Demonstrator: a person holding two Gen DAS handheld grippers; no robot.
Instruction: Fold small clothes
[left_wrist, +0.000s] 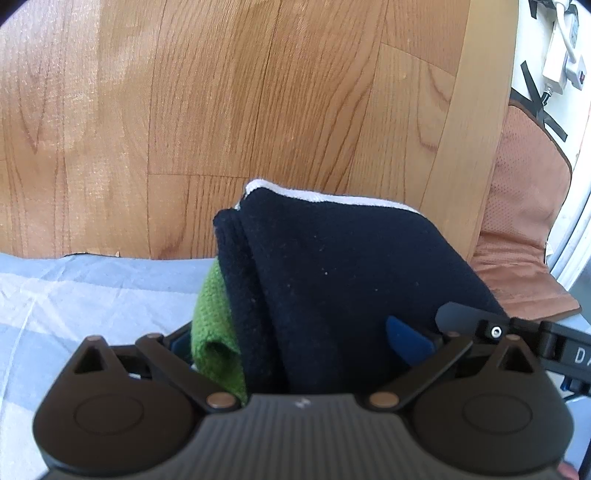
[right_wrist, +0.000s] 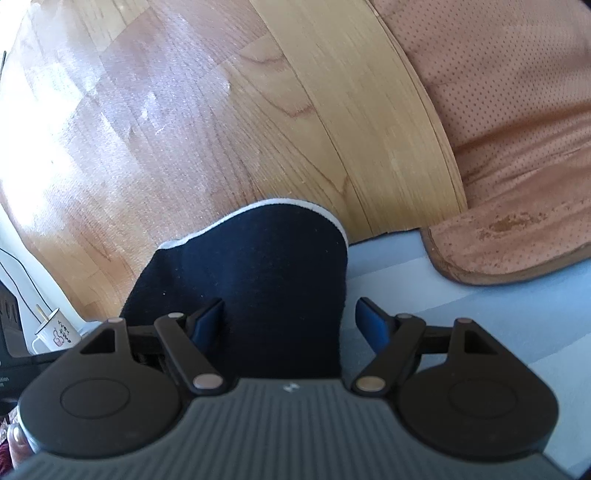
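Matt navy knit cloth, glossy wood-grain floor, perforated tan cushion

Pale blue sheet carries folded navy garment; perhaps touching green cloth.

Black tool bodies, ribbed grey tops, blue pads.

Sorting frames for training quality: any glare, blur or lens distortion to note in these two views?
Left wrist view: fisheye bends the pale wood strip, corners vignetted dark, mild sheen on the floor, navy cloth sharp. Right wrist view: strong sun glare washes out the floor; the planks curve heavily; the cushion looks slightly soft.
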